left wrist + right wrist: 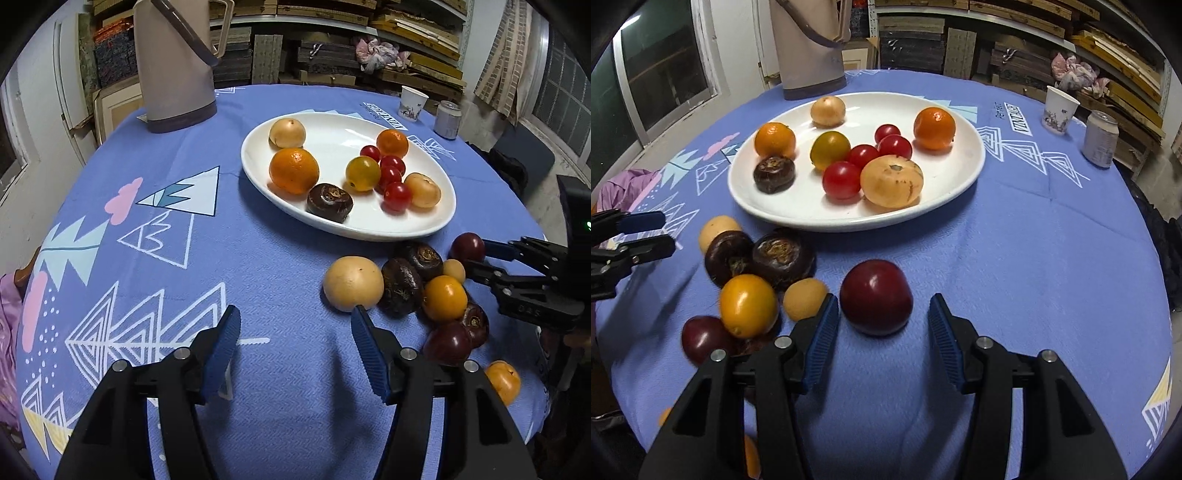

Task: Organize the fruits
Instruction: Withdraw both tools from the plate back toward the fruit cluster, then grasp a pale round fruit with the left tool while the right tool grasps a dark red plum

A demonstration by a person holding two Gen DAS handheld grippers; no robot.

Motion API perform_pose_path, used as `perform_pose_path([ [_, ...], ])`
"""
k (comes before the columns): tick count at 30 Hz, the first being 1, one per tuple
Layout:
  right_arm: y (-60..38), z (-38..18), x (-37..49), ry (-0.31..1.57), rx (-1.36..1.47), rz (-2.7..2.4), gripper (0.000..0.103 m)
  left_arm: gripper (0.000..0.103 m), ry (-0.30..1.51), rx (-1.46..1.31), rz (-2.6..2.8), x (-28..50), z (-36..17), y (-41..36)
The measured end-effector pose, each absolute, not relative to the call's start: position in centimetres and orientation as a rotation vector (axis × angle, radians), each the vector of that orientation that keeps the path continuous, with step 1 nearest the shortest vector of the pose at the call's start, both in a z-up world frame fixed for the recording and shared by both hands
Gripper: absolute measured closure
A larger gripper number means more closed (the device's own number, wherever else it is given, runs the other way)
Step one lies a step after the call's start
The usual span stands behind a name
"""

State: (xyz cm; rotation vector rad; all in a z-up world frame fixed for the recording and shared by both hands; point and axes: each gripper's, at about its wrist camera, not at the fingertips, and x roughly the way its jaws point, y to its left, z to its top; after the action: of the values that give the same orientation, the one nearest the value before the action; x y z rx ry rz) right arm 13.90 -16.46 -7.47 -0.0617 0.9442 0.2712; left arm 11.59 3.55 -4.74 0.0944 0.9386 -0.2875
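A white oval plate point(332, 136) point(953, 173) on the blue tablecloth holds oranges, red cherry tomatoes, a yellow tomato, pale fruits and a dark water chestnut. A loose pile of fruit lies in front of it. My right gripper point(882, 319) is open, with a dark red plum point(876, 295) just ahead between its fingertips, resting on the cloth. My left gripper point(295, 332) is open and empty; its right fingertip is next to a large pale round fruit point(352, 282). The right gripper point(480, 258) also shows in the left wrist view, beside the plum point(467, 248).
A tall beige thermos jug point(173, 66) stands at the table's far left. A paper cup point(1059, 109) and a drink can point(1101, 138) stand at the far right. An orange fruit point(504, 382) lies near the table's front edge. Shelves fill the background.
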Motion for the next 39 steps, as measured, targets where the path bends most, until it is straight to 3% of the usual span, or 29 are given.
perform_pose_path([
  [3,-16.0,-7.8,14.3,0.937,-0.062,0.280,0.065,0.040,0.952,0.099,-0.283,12.0,-5.1,3.4],
  [12,-18.3,-7.4,13.3,0.908,0.082,0.297,0.065,0.040,0.972,0.142,-0.317,12.7,-5.8,1.9],
  [23,-17.9,-7.1,12.7,0.900,0.069,0.324,0.065,0.041,0.997,0.243,-0.357,14.6,-7.7,-1.5],
  [25,-17.9,-7.1,12.7,0.902,0.068,0.325,0.065,0.044,0.994,0.234,-0.370,15.0,-7.7,-1.5],
  [27,-18.0,-7.1,12.7,0.902,0.069,0.322,0.065,0.059,0.979,0.229,-0.378,15.1,-7.7,-1.5],
  [39,-18.0,-5.7,11.8,0.880,0.053,0.325,0.065,0.059,0.979,0.196,-0.319,14.2,-6.5,0.5],
])
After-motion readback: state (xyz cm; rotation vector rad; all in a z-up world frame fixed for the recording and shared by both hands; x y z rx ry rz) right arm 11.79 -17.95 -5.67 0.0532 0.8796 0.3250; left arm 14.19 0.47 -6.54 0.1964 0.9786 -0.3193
